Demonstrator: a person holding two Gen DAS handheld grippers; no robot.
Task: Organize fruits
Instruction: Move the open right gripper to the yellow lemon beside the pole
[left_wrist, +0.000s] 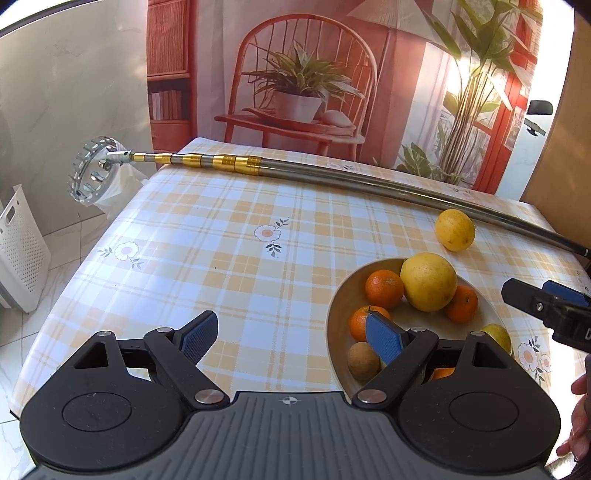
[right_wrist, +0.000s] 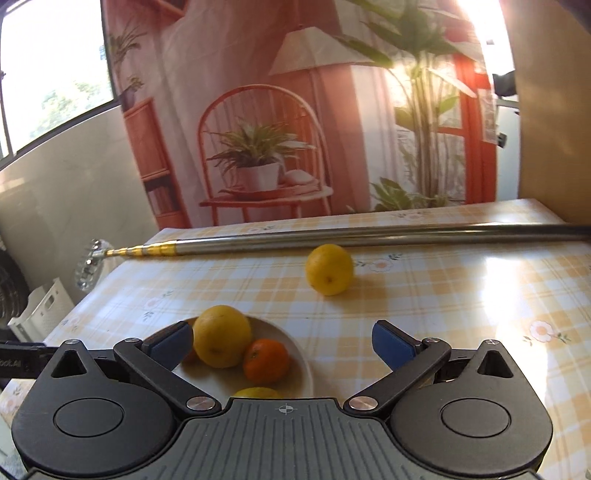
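From my seat the biggest thing is the tabletop (left_wrist: 229, 266) with its checked cloth, and lying along its far edge a long metal pole (left_wrist: 332, 173) whose toothed ring head (left_wrist: 92, 173) hangs off the left corner. Next down is the bowl (left_wrist: 338, 317), already holding a large yellow fruit (left_wrist: 428, 282), several small oranges (left_wrist: 384, 288) and a brown fruit (left_wrist: 364, 360). One lemon (right_wrist: 329, 269) sits loose on the cloth, beyond the bowl and just in front of the pole, apart from both.

My right gripper (right_wrist: 282, 343) hovers over the bowl's near side with its fingers spread wide and nothing between them. My left gripper (left_wrist: 291, 334) is also wide apart and empty, its right finger (left_wrist: 382, 338) hanging over the bowl's rim.

I judge the loose lemon is what remains. The risks I see: it is round and can roll if a finger nudges it before closing, perhaps against the pole; reaching across the bowl could clip the piled fruit and tip one out; and glare on the right side of the cloth may hide my depth
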